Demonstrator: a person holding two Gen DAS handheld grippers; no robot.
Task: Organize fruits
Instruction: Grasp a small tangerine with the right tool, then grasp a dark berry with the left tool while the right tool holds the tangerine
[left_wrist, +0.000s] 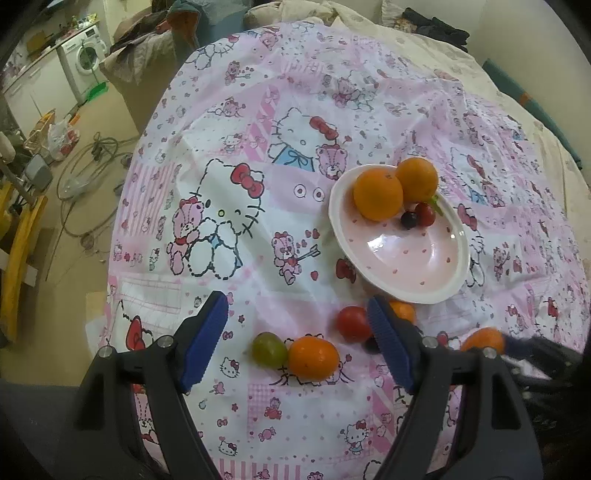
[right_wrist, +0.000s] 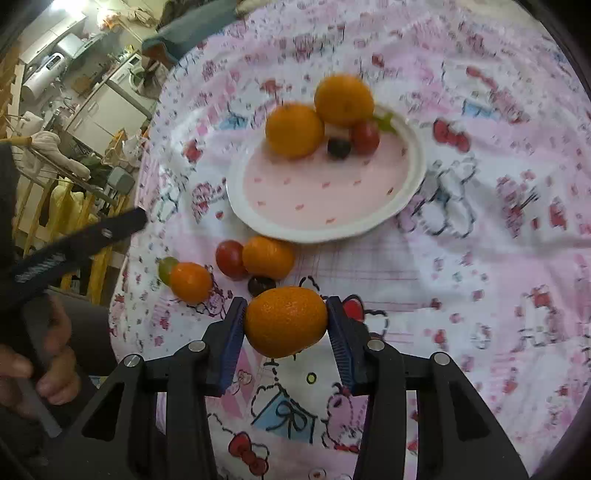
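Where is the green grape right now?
On the tablecloth, near side of the plate: the green grape touches a small orange's left side.

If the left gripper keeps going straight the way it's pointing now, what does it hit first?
Probably the small orange fruit lying on the tablecloth between the open jaws of the left gripper, with the green grape touching it. Depth is hard to judge through the fisheye.

two oranges (left_wrist: 395, 188) in plate (left_wrist: 413, 288), loose fruits (left_wrist: 314, 356) on cloth (left_wrist: 221, 147) before it
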